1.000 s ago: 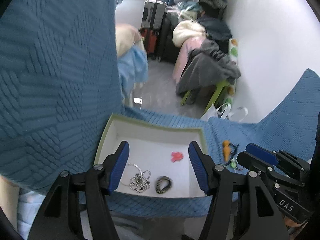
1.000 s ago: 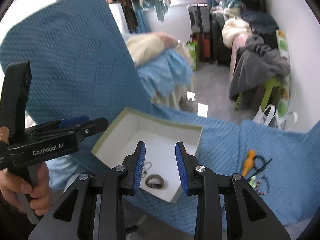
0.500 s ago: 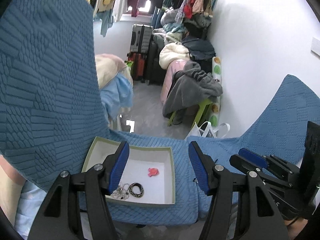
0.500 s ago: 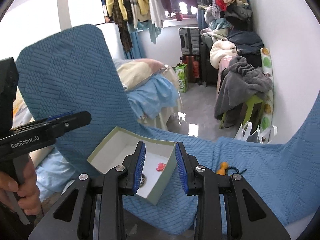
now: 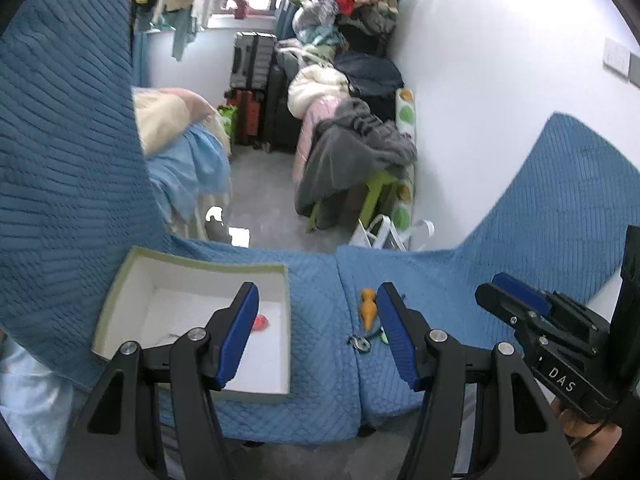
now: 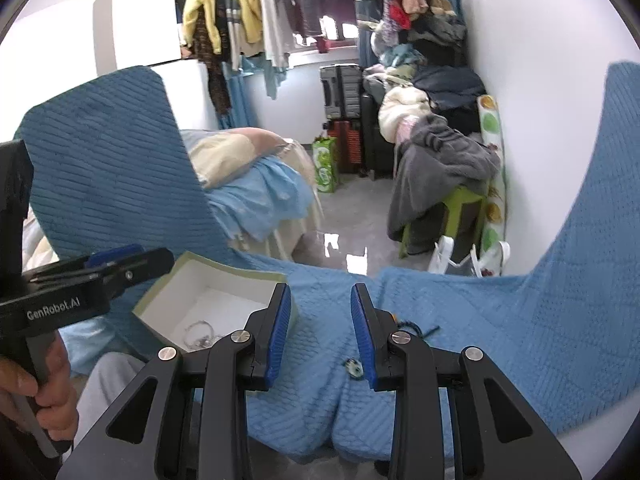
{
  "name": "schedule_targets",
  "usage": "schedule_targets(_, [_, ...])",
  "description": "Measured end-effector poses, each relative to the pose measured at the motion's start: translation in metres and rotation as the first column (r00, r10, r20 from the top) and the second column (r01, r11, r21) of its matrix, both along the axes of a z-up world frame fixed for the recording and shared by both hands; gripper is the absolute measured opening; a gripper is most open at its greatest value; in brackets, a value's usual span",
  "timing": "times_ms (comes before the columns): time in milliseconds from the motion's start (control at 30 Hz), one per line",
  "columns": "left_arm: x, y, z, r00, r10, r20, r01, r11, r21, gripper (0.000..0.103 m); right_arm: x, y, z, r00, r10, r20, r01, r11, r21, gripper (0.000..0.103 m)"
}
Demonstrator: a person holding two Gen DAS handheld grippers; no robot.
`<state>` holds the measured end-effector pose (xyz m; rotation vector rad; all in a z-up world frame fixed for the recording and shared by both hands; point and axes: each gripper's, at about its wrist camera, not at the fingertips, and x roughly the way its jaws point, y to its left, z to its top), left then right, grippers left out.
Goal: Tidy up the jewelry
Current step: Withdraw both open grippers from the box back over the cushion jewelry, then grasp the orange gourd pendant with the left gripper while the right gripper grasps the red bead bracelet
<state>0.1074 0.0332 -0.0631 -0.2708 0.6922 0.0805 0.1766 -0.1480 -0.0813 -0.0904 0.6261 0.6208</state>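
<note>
A shallow white box with a green rim (image 5: 208,263) sits on the blue quilted seat, at lower left in the left wrist view. A small red piece (image 5: 261,322) lies inside it, and the right wrist view shows silver rings (image 6: 199,331) in the same box (image 6: 230,276). To the right of the box, loose on the cushion, lie an orange carrot-shaped piece (image 5: 368,312) and a small beaded piece (image 5: 361,343) (image 6: 354,368). My left gripper (image 5: 316,300) hangs open above the seat, holding nothing. My right gripper (image 6: 320,296) stands narrowly open and empty, above the cushion.
The seat's front edge drops to a grey floor. Blue-covered armrests (image 5: 60,160) (image 6: 592,260) rise on both sides. A seam (image 5: 348,320) splits the cushions. Beyond are a bed (image 6: 256,168), suitcases (image 6: 344,92) and a clothes-draped green stool (image 6: 444,168). A hand (image 6: 48,384) holds the left gripper.
Both grippers have drawn back and shifted right. The box has slid left in both views, and the loose pieces now sit near the fingers. Neither gripper's opening changed.
</note>
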Motion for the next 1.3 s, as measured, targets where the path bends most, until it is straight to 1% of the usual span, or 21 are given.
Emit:
schedule_targets(267, [0.016,-0.031,-0.032,0.997,-0.053,-0.054,0.052,0.998,-0.019,0.062,0.008,-0.034,-0.033,0.999,-0.036,-0.013,0.035,0.999,-0.009,0.028])
schedule_targets(500, [0.025,-0.052,-0.049,0.994,-0.08,-0.075,0.078,0.997,-0.021,0.062,0.011,-0.058,-0.059,0.997,-0.069,-0.035,0.069,0.998,-0.013,0.028])
schedule_targets(667, [0.034,-0.061,-0.067,0.99,-0.102,-0.1,0.097,0.994,-0.05,0.062,0.018,-0.073,-0.081,0.993,-0.097,-0.062,0.097,0.995,-0.007,0.028])
schedule_targets(800, [0.042,-0.066,-0.08,0.985,-0.123,-0.12,0.113,0.99,-0.086,0.062,0.028,-0.08,-0.103,0.989,-0.112,-0.099,0.112,0.994,-0.011,0.028])
schedule_targets(933, [0.058,-0.072,-0.097,0.977,-0.144,-0.158,0.129,0.986,-0.102,0.062,0.042,-0.086,-0.123,0.982,-0.124,-0.143,0.124,0.992,-0.011,0.028])
schedule_targets(1067, [0.075,-0.074,-0.115,0.969,-0.158,-0.188,0.137,0.983,-0.122,0.062,0.064,-0.091,-0.146,0.965,-0.125,-0.228,0.128,0.992,-0.003,0.028])
schedule_targets(1200, [0.097,-0.076,-0.135,0.961,-0.164,-0.224,0.136,0.981,-0.136,0.06,0.084,-0.087,-0.165,0.954,-0.106,-0.279,0.102,0.994,-0.03,0.028])
schedule_targets(1300, [0.114,-0.076,-0.152,0.953,-0.158,-0.258,0.12,0.981,-0.153,0.057,0.094,-0.078,-0.181,0.944,-0.085,-0.319,0.064,0.995,-0.078,0.028])
